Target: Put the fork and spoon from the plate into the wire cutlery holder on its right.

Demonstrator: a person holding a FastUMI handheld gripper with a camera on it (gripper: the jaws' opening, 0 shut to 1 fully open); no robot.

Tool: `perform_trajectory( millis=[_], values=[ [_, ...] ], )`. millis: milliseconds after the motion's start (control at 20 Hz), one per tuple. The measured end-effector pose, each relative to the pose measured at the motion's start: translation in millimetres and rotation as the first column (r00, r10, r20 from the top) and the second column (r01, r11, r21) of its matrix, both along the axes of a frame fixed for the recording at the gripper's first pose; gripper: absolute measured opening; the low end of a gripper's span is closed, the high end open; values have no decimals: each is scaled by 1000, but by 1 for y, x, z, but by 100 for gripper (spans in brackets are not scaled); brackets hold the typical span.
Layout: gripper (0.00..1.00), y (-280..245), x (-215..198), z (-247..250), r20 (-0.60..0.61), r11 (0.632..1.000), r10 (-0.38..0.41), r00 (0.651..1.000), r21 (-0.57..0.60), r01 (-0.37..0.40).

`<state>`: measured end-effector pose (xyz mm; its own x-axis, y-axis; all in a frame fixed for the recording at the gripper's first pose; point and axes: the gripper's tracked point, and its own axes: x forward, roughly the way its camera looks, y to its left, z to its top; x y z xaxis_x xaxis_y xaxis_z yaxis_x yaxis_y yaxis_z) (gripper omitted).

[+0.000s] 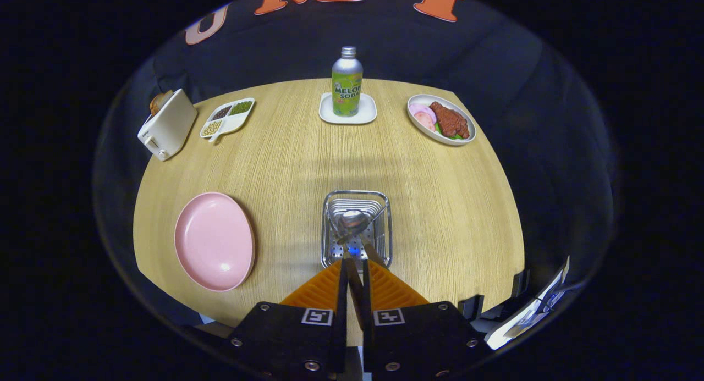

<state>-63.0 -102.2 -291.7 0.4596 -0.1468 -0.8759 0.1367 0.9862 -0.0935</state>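
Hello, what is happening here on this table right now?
A person's handheld gripper has its jaws shut on the handle of a spoon, whose bowl hangs over the wire cutlery holder just ahead. The pink plate to the holder's left lies bare. Whether the fork is already inside the holder cannot be told. Beyond them stand a soda bottle, a toaster and food dishes.

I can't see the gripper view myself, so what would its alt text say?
The gripper is shut on a spoon, holding its bowl over the wire cutlery holder on a wooden table. An empty pink plate lies to the holder's left.
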Motion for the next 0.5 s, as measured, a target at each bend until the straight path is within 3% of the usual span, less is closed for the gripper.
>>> perform_trajectory(
  millis=[300,500],
  values=[
    [16,-8,40,43,228,999,-41,973,-2,42],
    [34,-9,63,87,399,999,-43,916,-11,52]
  ],
)
